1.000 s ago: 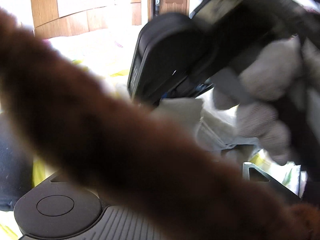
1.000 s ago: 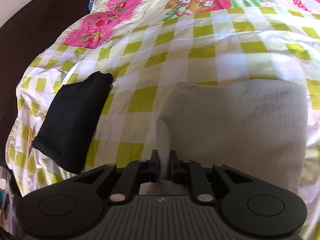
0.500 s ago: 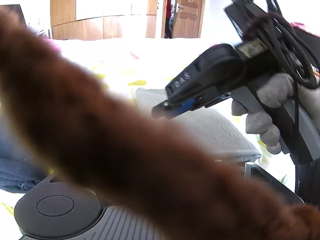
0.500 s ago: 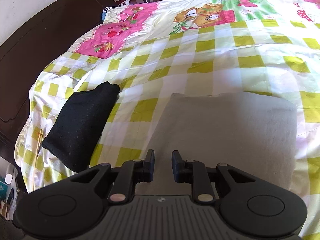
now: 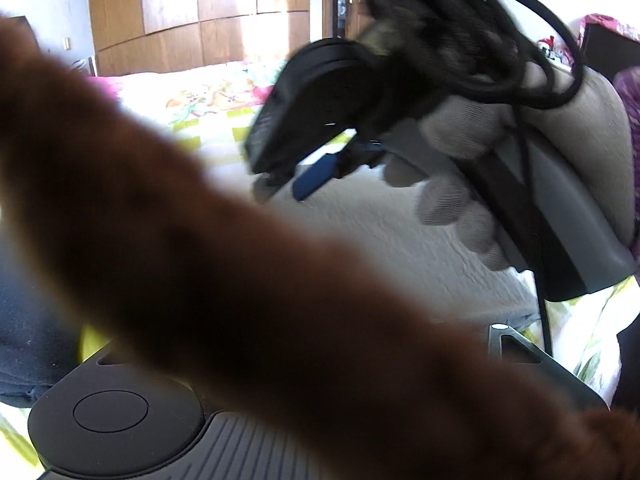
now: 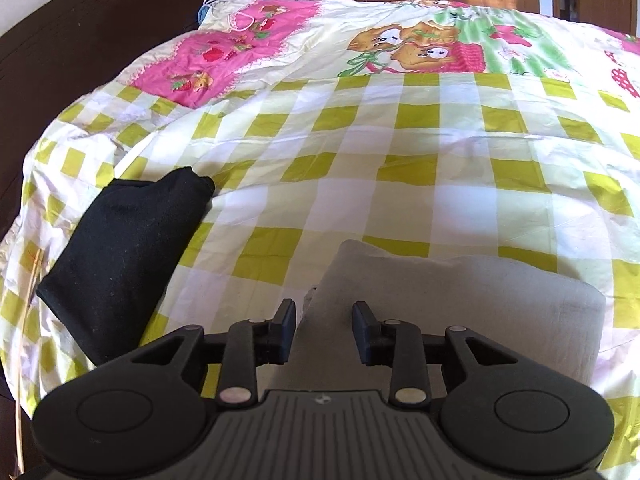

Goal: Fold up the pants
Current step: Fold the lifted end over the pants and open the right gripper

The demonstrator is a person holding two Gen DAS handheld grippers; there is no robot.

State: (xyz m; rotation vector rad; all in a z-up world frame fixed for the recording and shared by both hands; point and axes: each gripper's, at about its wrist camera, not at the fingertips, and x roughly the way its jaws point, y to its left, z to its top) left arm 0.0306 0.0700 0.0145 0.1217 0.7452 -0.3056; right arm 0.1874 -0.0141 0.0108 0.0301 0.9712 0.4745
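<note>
The grey pants (image 6: 460,304) lie folded into a flat rectangle on the checked bedspread (image 6: 400,140). My right gripper (image 6: 324,330) is open and empty, lifted just above the near left corner of the pants. In the left wrist view the pants (image 5: 380,248) lie ahead, with the right gripper's body (image 5: 320,100) in a gloved hand hanging over them. A blurred brown furry sleeve (image 5: 200,260) crosses the lens and hides my left gripper's fingers.
A folded black garment (image 6: 124,256) lies on the bed left of the grey pants. A dark wooden headboard (image 6: 80,40) runs along the far left. Wooden wardrobe doors (image 5: 200,12) stand beyond the bed. Cables (image 5: 500,40) hang on the right gripper.
My right gripper let go of the grey pants, opened wide and drew back and up. The left view stayed blocked by the brown sleeve.
</note>
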